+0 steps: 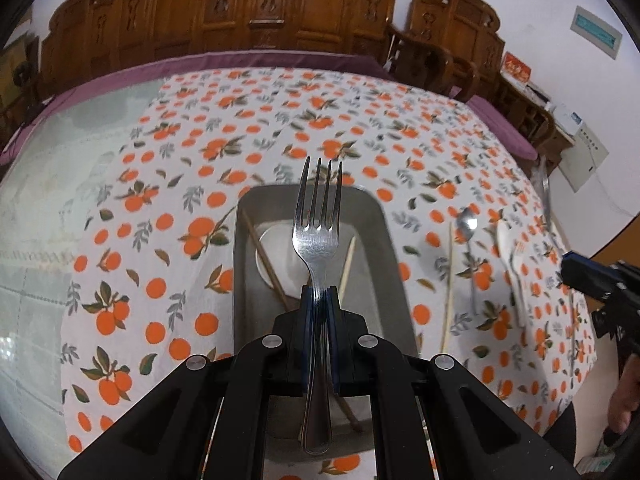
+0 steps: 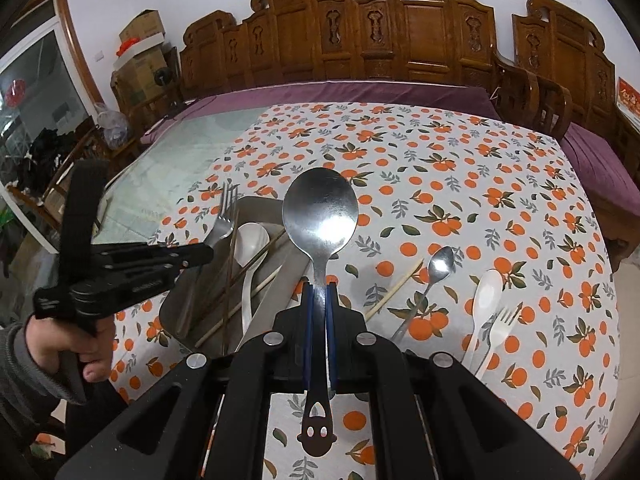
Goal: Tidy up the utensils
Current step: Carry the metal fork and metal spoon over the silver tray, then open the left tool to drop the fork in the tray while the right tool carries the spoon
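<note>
Left claw [image 1: 319, 300] is clamped on a steel fork [image 1: 318, 236], tines up, over a grey rectangular metal tray [image 1: 384, 264] w/ chopsticks [image 1: 266, 258] and a white spoon inside.

Right view: right claw [image 2: 319, 300] grips a shiny steel spoon [image 2: 319, 216] by its neck, above the orange-print cloth [image 2: 460, 168] on the worktop. Near the worktop's right edge lie a small steel spoon [image 2: 438, 266], a white plastic spoon [image 2: 486, 292] & a plastic fork [image 2: 500, 326].

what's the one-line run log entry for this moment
left gripper: shut on metal fork, over tray | right gripper: shut on large metal spoon
</note>
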Demonstrator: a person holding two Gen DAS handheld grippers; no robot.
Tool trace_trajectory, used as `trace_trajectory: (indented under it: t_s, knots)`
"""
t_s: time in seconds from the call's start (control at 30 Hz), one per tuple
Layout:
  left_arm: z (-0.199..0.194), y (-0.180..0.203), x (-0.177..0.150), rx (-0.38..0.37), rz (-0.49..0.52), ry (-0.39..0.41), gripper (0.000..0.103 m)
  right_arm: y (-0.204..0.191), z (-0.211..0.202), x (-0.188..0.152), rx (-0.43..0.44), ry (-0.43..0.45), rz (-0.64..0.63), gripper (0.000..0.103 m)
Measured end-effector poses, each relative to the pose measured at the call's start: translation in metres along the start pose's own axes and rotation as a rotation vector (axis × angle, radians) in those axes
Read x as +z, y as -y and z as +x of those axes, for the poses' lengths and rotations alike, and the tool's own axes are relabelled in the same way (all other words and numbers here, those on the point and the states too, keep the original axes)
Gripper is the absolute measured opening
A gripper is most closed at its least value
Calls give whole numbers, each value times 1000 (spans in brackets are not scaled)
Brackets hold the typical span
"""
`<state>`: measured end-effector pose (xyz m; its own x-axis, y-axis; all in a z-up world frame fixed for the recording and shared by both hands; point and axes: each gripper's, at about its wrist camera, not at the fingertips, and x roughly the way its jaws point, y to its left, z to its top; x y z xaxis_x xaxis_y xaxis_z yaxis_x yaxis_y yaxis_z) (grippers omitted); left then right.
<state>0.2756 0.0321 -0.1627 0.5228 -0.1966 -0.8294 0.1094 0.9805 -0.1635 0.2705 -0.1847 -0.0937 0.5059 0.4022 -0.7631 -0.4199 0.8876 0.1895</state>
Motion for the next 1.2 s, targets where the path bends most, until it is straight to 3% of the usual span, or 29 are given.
trace_trajectory:
  t_s: [0.43, 0.57, 0.97, 1.03, 1.13, 1.2]
  knots:
    - [35, -7, -13, 23, -9, -70, 6, -9, 7, 3, -9, -26, -24, 7]
    - [24, -8, -12, 32, -4, -41, 16, -13, 8, 4, -6, -29, -26, 7]
    - [-59, -29, -10, 113, 31, 103, 48, -52, 30, 18, 65, -26, -38, 7]
    - [-69, -32, -11, 122, 35, 117, 58, -58, 36, 20, 78, -31, -39, 7]
    - [-82, -38, -15, 124, 33, 134, 63, -65, 48, 23, 101, -40, -27, 7]
    - [-89, -41, -18, 127, 30, 142, 74, -69, 54, 25, 108, -46, -25, 7]
